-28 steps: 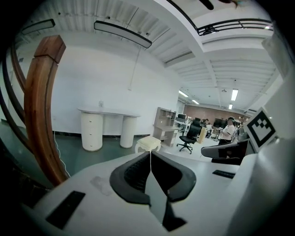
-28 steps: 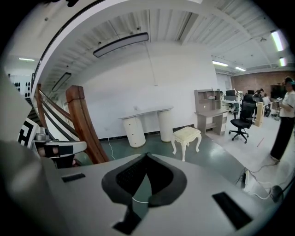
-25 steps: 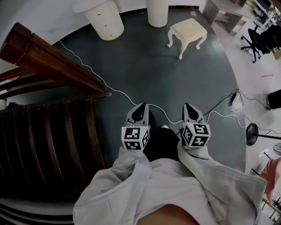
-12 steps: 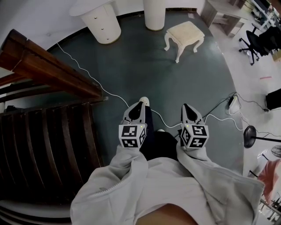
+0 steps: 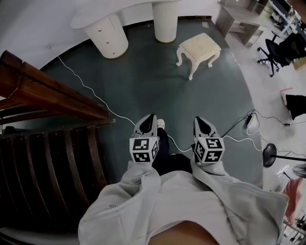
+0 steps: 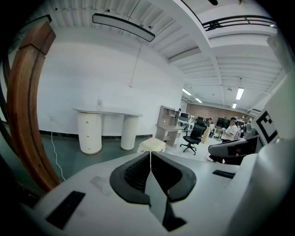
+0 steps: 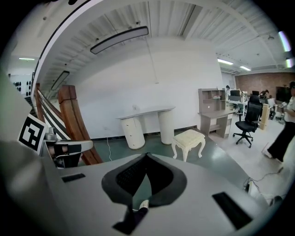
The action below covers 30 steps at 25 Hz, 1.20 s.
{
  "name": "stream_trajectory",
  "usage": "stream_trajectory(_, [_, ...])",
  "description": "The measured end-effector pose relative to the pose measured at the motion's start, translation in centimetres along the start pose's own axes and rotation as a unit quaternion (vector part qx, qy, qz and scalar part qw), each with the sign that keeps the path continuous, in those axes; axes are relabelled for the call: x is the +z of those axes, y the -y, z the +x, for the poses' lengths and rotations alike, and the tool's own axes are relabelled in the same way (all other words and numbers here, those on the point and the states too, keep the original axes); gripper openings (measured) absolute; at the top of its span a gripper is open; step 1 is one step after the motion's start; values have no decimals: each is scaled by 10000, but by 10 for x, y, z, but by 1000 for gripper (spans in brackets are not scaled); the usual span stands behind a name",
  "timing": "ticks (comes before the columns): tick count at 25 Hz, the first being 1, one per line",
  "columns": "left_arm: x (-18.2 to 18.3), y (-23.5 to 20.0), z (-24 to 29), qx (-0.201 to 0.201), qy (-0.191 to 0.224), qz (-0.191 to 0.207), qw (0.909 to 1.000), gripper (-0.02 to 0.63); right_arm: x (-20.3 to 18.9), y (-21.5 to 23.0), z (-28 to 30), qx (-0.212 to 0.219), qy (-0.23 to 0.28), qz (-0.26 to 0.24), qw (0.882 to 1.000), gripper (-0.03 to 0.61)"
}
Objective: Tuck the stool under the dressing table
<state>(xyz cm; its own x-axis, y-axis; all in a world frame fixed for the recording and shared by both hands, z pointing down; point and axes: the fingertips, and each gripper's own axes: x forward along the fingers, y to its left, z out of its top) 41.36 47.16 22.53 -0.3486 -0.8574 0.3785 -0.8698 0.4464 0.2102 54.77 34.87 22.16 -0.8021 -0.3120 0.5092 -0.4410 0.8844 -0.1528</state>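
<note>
Closer to the stool (image 5: 198,47) than before: left hand-held gripper (image 5: 151,116) and right hand-held gripper (image 5: 197,119), both clenched empty. Stool stands upright, apart from the dressing table (image 5: 103,14).

1. No words, brand names or numbers can be read anywhere in the three views right now.
2. Only black-and-white square markers (image 5: 141,144) are seen, printed on the cube (image 5: 143,150) of the left gripper (image 5: 152,116) and on the cube (image 5: 209,150) of the right gripper (image 5: 197,119).
3. Patterns alone are shown there; no letters or digits are formed.
</note>
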Motion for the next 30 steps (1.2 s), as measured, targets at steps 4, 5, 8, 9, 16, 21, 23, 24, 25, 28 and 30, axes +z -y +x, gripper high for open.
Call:
stream_trajectory(4, [23,-14,34,-36,-30,143,9999,18,27,6,35,47,-20,-12,10000,49])
stream_trajectory(5, [27,-19,41,-46,-54,170,9998,18,31,6,44,53,-43,0,10000,49])
stream_trajectory(8, [38,-34,59,-51,-131,205,9997,18,41,4,71,98,-145,53,9998,49])
stream_trajectory(9, [41,-40,65,-42,-155,196,9997,18,45,3,80,124,-178,55,9997,49])
stream_trajectory(16, [67,-75,104,-56,-216,105,9997,18,77,-2,128,169,-253,29,9995,49])
stream_trajectory(21, [83,-98,129,-108,-183,134,9997,18,96,-3,158,79,-230,40,9997,49])
stream_trajectory(23, [90,-106,136,-111,-141,131,9998,18,104,-1,166,38,-187,37,9998,49])
stream_trajectory(24, [94,-111,139,-110,-121,128,9998,18,108,-2,170,22,-164,27,9999,49])
stream_trajectory(25, [96,-116,141,-107,-103,126,9998,18,112,-3,174,12,-139,15,9999,49])
stream_trajectory(28, [101,-130,148,-105,-54,137,9998,18,119,-9,187,6,-74,-4,10000,49])
stream_trajectory(30, [104,-136,151,-134,-19,180,9997,18,121,-12,194,8,-38,17,10000,49])
